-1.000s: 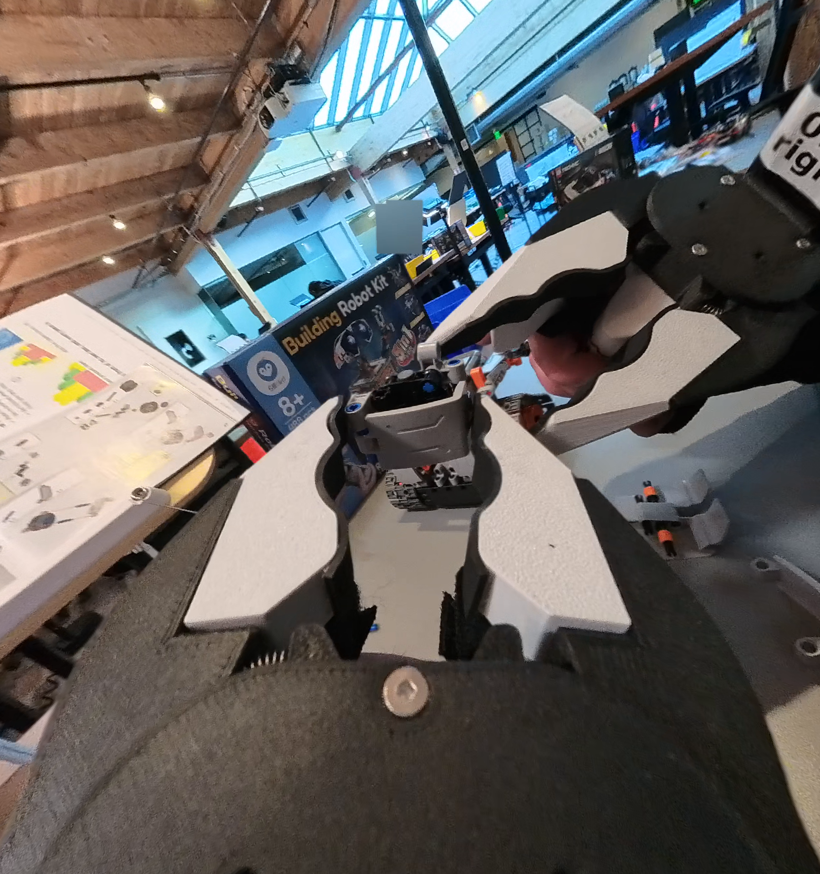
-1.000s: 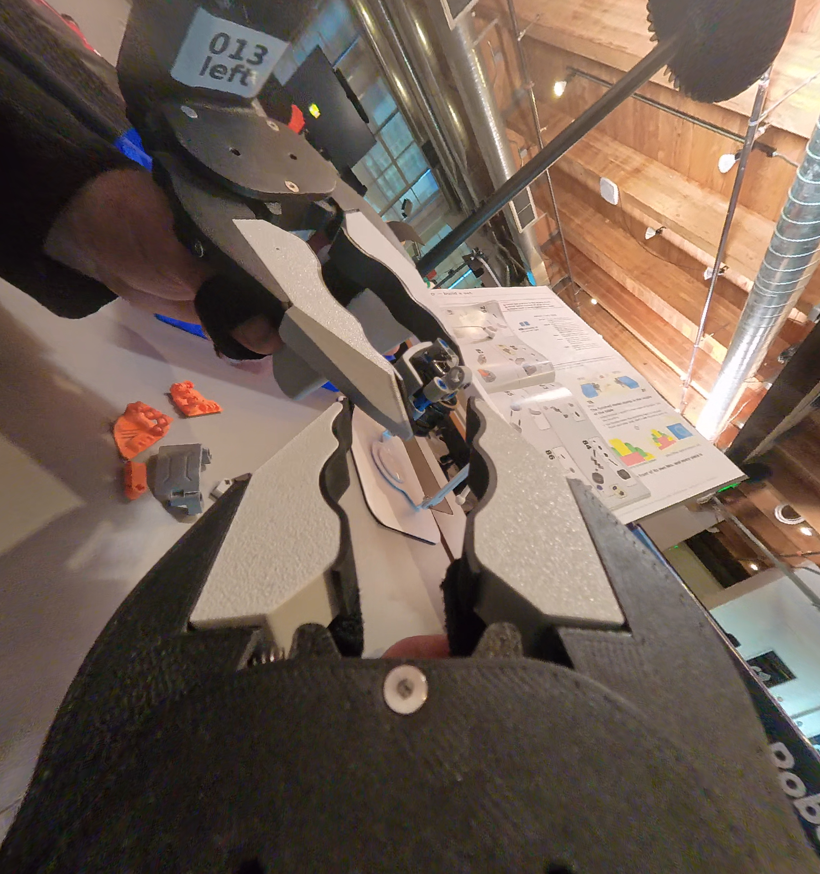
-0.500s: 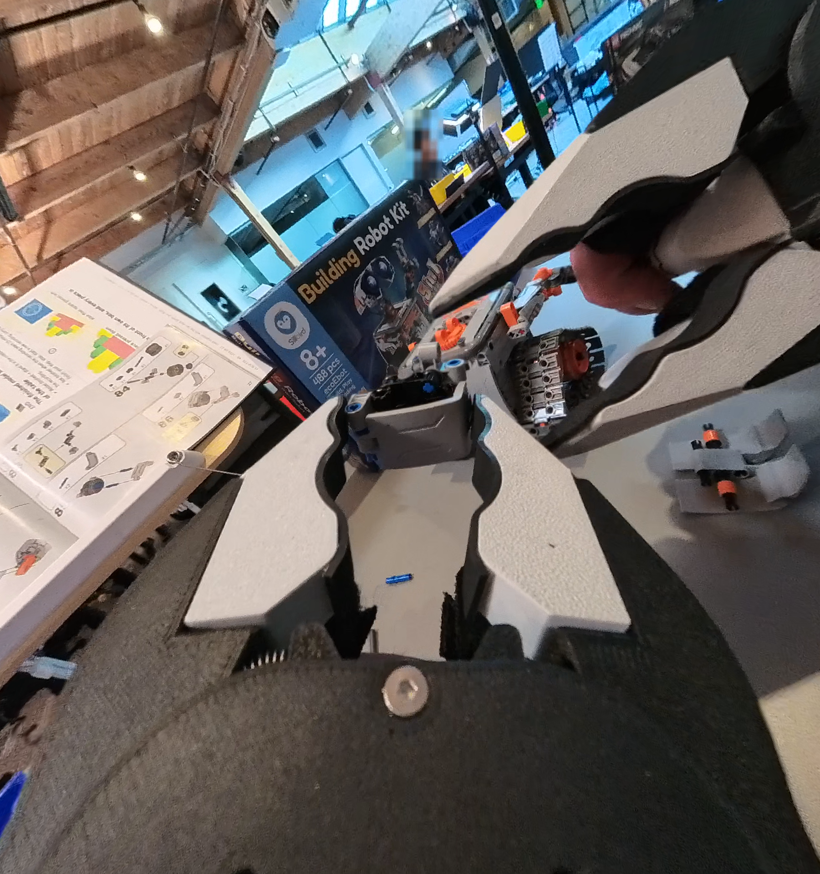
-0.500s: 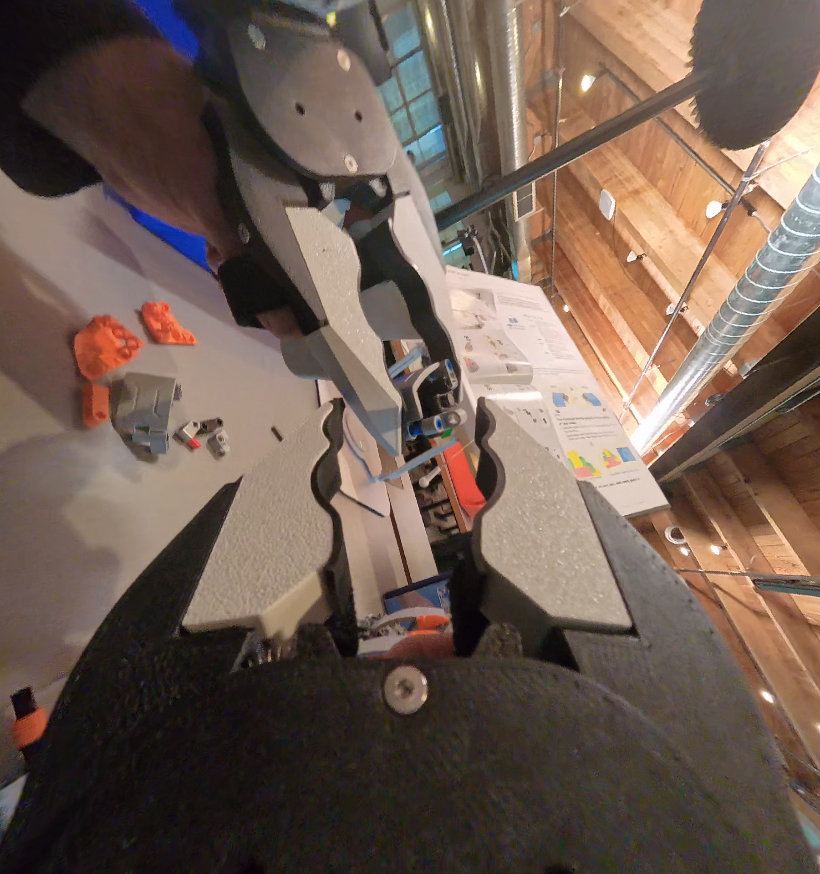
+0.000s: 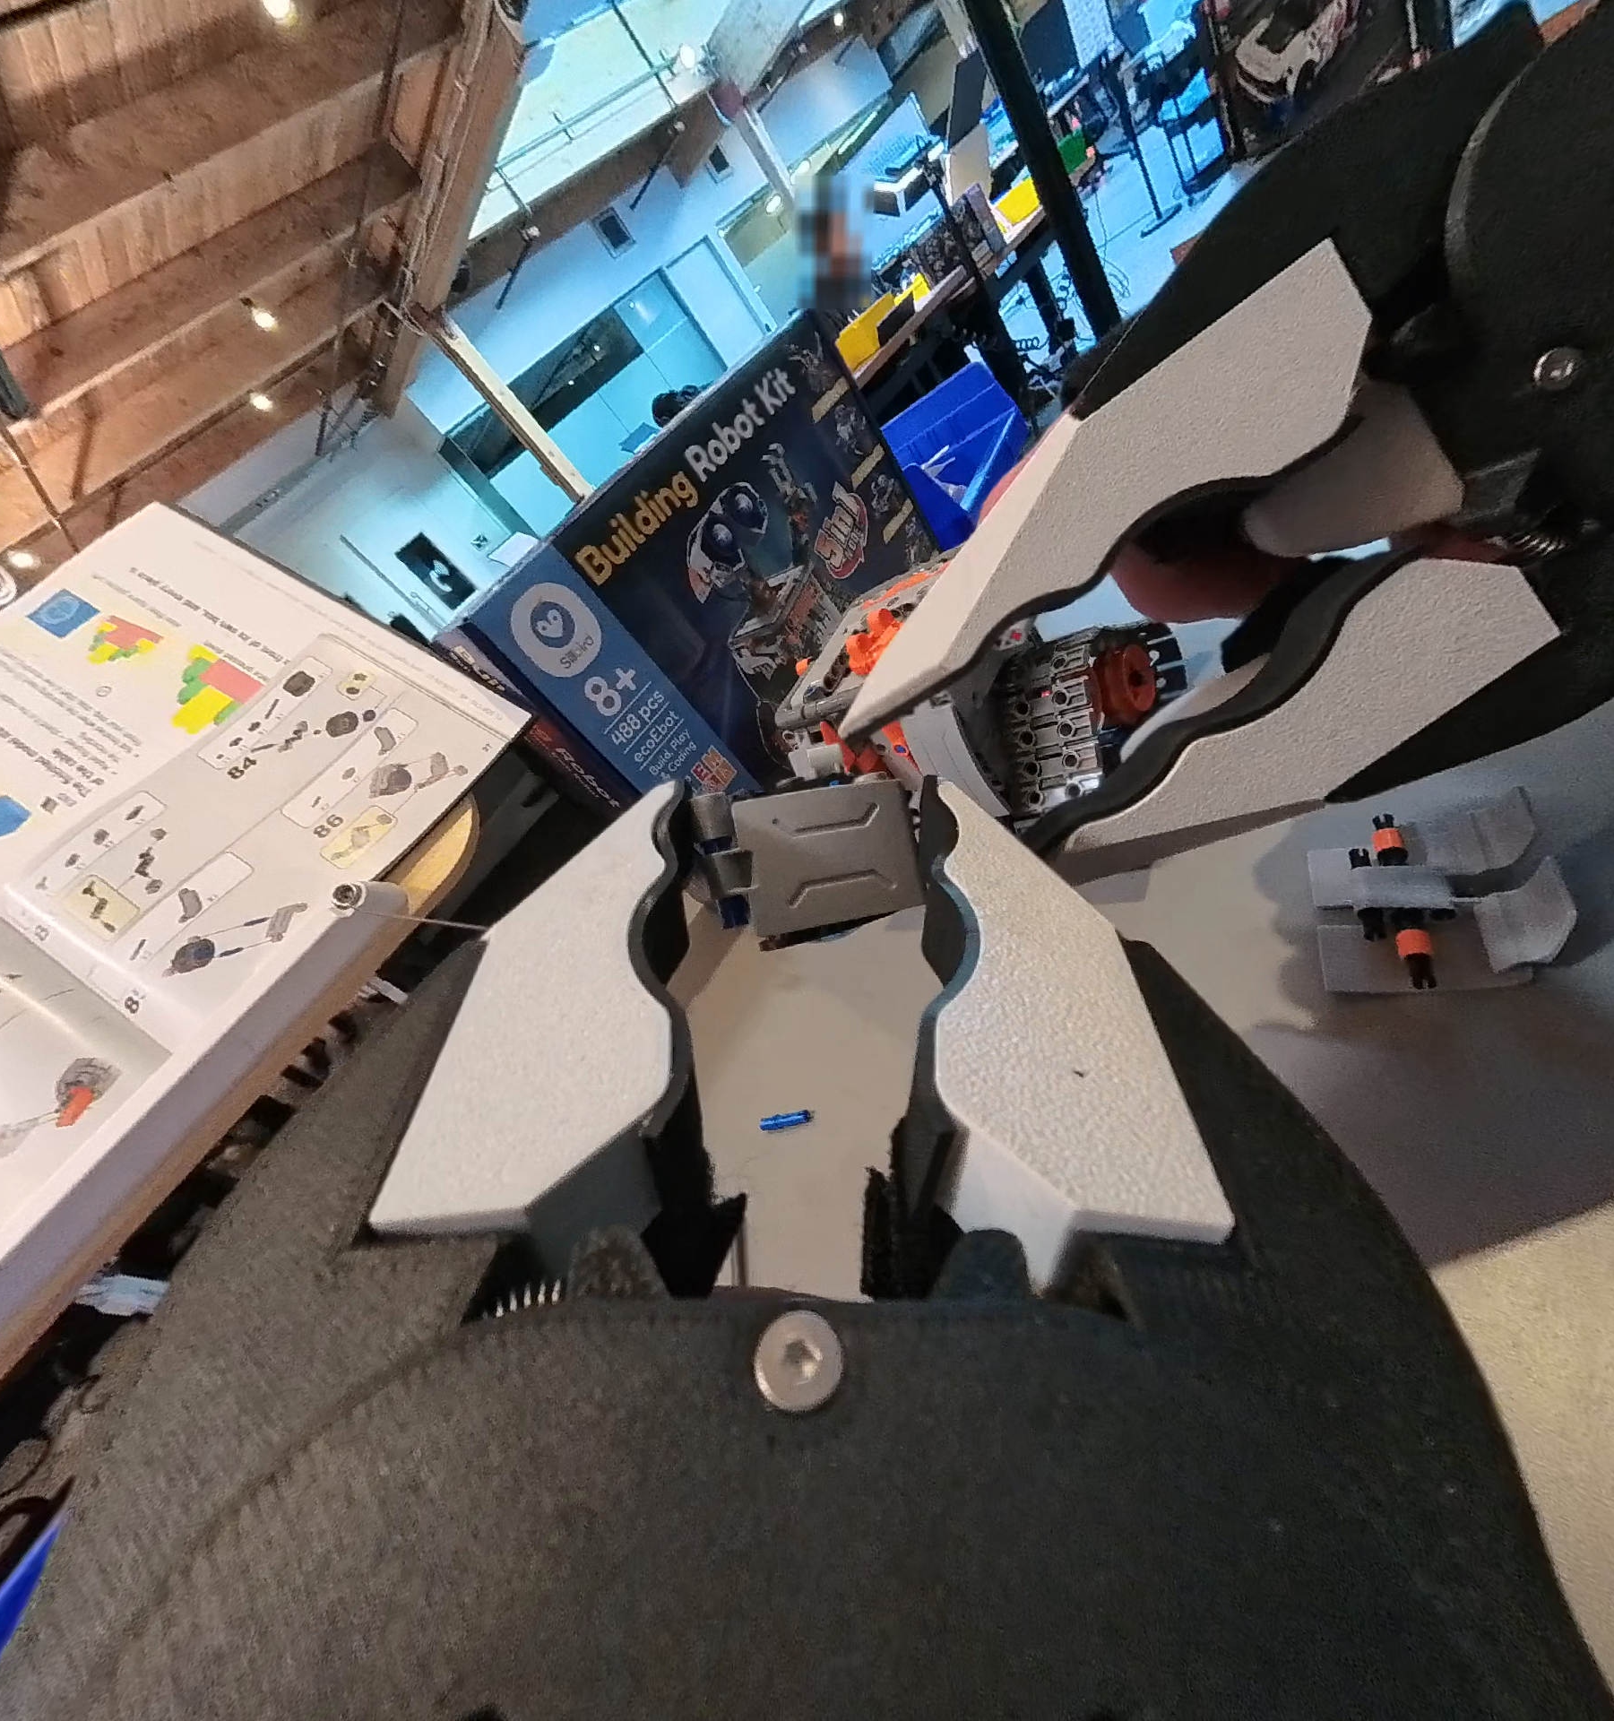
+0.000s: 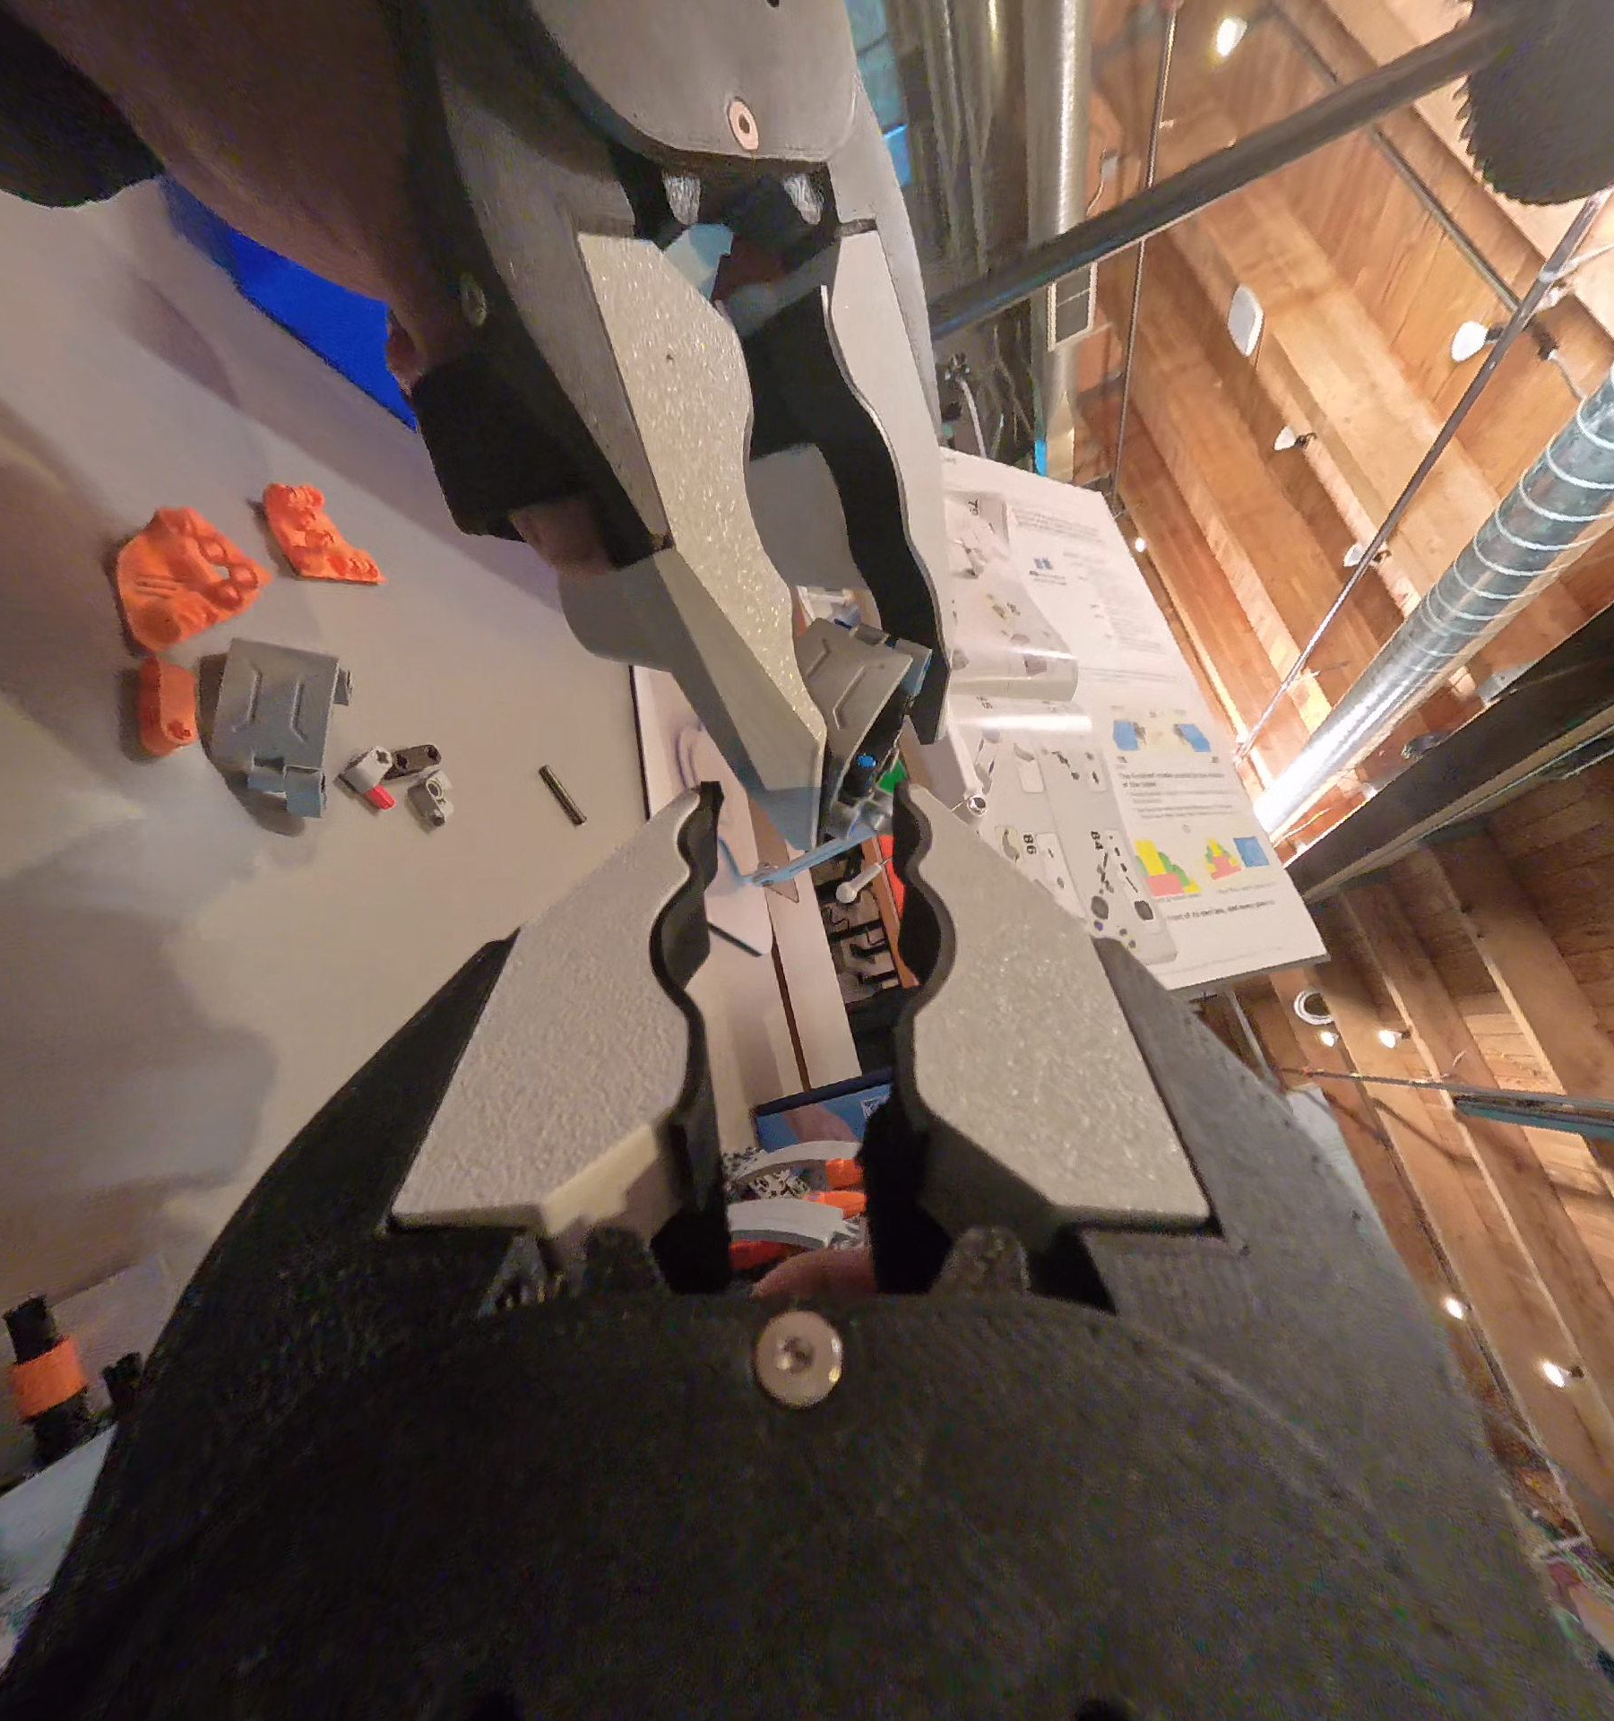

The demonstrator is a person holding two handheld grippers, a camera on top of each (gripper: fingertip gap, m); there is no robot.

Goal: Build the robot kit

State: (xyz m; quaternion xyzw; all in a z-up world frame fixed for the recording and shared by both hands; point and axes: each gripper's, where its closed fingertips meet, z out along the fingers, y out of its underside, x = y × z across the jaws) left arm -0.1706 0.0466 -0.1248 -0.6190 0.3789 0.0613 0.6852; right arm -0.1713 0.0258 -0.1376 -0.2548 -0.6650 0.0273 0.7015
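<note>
Grey plastic is what we grip on the left: our left gripper (image 5: 807,861) is clenched on a small grey panel piece (image 5: 826,861), a ribbed shell with blue pins along one edge, pinched at the very fingertips. It hangs above the pale grey table (image 5: 1343,1164), just in front of the half-built robot model (image 5: 1054,708) with its orange hub and dark gear block. Our right gripper (image 6: 807,819) stands parted with nothing between its fingertips; in the left wrist view it straddles the model from the right, one finger above and one below, and we cannot tell whether either finger touches it.

We judge the panel light, stiff and rather slick, a hard moulded part that will neither bend nor crush, though the pins could pop loose if twisted. The best hold looks to be across its two short ends, as now, leaving the pinned edge free.

Its broad ribbed face looks back toward our left wrist camera, and its long axis runs across the gap from finger to finger, with the pins at the left end.

On the table lie a loose blue pin (image 5: 787,1120), a grey bracket with orange bushes (image 5: 1436,917), orange shells (image 6: 188,577) and a second grey panel (image 6: 267,717). An open instruction booklet (image 5: 179,745) and the kit box (image 5: 691,633) stand to the left
</note>
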